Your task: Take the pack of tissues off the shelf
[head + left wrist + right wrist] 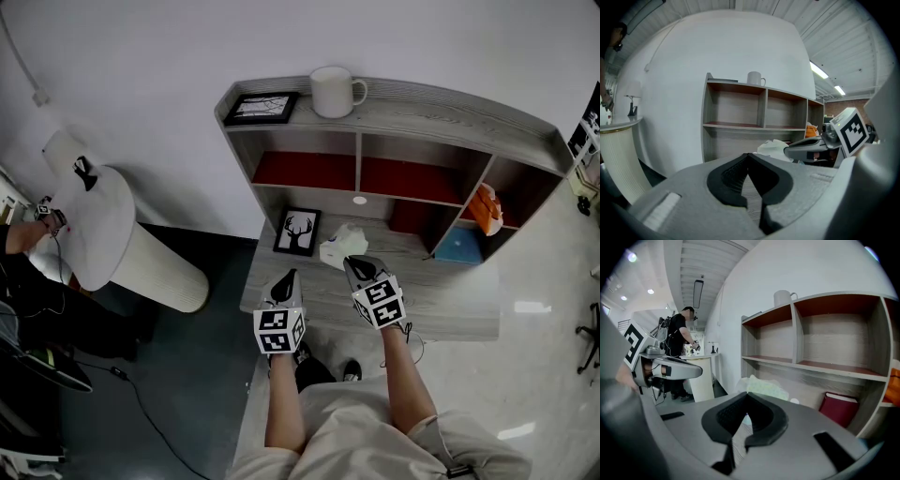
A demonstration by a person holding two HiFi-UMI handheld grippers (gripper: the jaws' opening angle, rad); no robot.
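- Nearest in the head view, the person's forearms reach over a grey wooden desk (pixel 450 309), with a gripper in each hand.
- The left gripper (pixel 288 278) hovers over the desk's front left part. Its own view shows the black pads meeting at the tips with nothing between them, only desk grain showing through the gap lower down.
- The right gripper (pixel 359 265) sits slightly further forward. Its own view shows its jaws likewise pressed together and empty.
- Each gripper view catches the other tool from the side, marker cube included, which the head view shows only from above.
- Just ahead of the right gripper's tips lies the pack of tissues (pixel 341 247), pale and crumpled. It rests on the desk surface at the foot of the shelf unit (pixel 427 103), below its lowest board.
- A framed deer picture (pixel 298 232) leans just left of the pack; only the head view shows it.
- A red book (pixel 841 409) standing in the lower bay is clearest in the right gripper view.
- An orange item (pixel 486 208) and a blue one (pixel 459 247) fill the right end compartment.
- On top of the unit stand a white mug (pixel 336 91) and a flat framed picture (pixel 261 108).
- Farthest off, the right gripper view alone shows a person (pixel 677 341) standing by a round white counter (pixel 103 225).
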